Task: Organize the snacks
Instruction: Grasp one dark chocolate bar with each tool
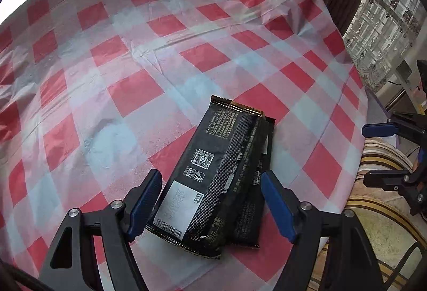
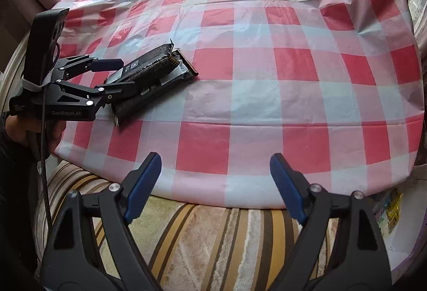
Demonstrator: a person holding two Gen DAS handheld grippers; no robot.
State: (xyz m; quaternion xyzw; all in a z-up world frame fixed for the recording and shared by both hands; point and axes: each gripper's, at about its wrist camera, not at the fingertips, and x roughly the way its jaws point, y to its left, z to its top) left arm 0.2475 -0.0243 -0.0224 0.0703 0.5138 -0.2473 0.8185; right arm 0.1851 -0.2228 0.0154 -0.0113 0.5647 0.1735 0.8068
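Two black snack packets lie stacked on the red-and-white checked table. The top packet (image 1: 213,171) lies slightly askew on the lower packet (image 1: 256,197). The stack also shows in the right wrist view (image 2: 152,77). My left gripper (image 1: 212,204) is open with its blue-padded jaws on either side of the stack's near end; contact is unclear. It shows from the side in the right wrist view (image 2: 120,72). My right gripper (image 2: 215,184) is open and empty, hovering over the table's near edge, and shows at the right edge of the left wrist view (image 1: 373,155).
The checked tablecloth (image 2: 267,77) covers a round table and is wrinkled at the far right. A striped brown-and-beige cushion (image 2: 213,237) lies below the near edge. Curtains (image 1: 379,24) hang to the right. A yellow bag (image 2: 392,208) lies low right.
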